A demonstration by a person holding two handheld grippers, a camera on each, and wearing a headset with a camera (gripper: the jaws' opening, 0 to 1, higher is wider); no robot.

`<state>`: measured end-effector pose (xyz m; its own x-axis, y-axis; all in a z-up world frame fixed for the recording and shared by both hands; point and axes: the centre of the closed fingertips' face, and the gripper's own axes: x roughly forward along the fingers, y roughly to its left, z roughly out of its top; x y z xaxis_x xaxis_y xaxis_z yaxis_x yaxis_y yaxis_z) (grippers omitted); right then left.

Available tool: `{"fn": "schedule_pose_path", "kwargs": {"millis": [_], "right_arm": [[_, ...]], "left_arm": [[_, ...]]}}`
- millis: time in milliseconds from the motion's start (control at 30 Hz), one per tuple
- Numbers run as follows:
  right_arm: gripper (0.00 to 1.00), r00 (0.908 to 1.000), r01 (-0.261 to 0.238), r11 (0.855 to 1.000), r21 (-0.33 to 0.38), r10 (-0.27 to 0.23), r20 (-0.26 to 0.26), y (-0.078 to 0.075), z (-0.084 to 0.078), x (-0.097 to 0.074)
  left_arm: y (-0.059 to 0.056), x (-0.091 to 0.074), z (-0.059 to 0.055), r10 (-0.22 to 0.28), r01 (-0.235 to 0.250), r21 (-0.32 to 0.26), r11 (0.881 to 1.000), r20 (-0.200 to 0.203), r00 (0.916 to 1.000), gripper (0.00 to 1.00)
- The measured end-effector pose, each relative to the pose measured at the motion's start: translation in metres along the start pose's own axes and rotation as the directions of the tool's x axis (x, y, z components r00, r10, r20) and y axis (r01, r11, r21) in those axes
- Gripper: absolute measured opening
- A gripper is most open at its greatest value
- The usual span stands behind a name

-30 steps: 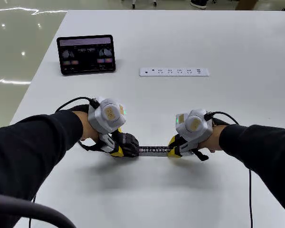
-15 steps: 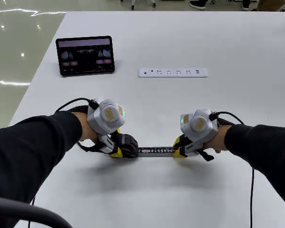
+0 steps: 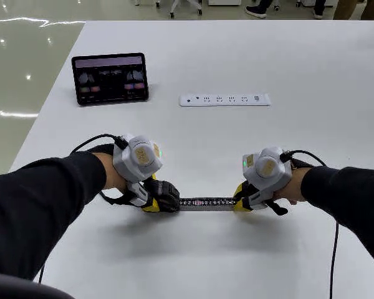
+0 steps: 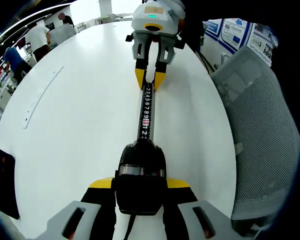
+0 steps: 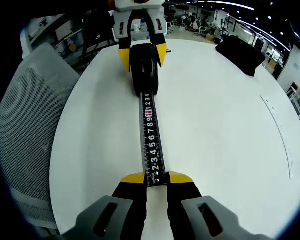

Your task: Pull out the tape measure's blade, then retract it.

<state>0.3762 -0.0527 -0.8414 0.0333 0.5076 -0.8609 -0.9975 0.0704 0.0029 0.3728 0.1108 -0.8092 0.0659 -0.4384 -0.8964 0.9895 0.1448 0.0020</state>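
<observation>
The black tape measure case [image 3: 164,194] rests on the white table, and my left gripper [image 3: 154,200] is shut on it; in the left gripper view the case [image 4: 141,170] sits between the yellow-tipped jaws. Its numbered blade [image 3: 207,202] runs right along the tabletop to my right gripper [image 3: 240,205], which is shut on the blade's end. In the right gripper view the blade [image 5: 151,140] stretches from my right gripper [image 5: 156,179] to the case [image 5: 142,70], with about 14 cm showing. The left gripper view shows the blade [image 4: 145,110] reaching the right gripper [image 4: 150,81].
A dark tablet [image 3: 110,78] stands at the back left of the white table [image 3: 237,56]. A white power strip [image 3: 224,99] lies behind the grippers. Cables trail from both grippers. A grey mesh chair [image 4: 260,125] stands at the table's near edge.
My right gripper has moved right with the blade's end, so more blade is out of the case. The left gripper and the case have stayed put. The head camera has tilted a little.
</observation>
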Motion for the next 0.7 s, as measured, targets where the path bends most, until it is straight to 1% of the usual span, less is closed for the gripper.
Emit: {"fn": "schedule_pose_path", "kwargs": {"millis": [300,700], "right_arm": [[0.1,0.9999,0.005,1.0,0.01,-0.005,-0.01,-0.002,-0.012,-0.008],[0.1,0.9998,0.008,1.0,0.015,-0.008,-0.017,-0.004,-0.022,-0.014]], "left_arm": [[0.0,0.0,0.0,-0.002,0.002,0.001,1.0,-0.002,1.0,0.32],[0.0,0.0,0.0,0.001,-0.001,0.0,1.0,-0.003,1.0,0.32]]}}
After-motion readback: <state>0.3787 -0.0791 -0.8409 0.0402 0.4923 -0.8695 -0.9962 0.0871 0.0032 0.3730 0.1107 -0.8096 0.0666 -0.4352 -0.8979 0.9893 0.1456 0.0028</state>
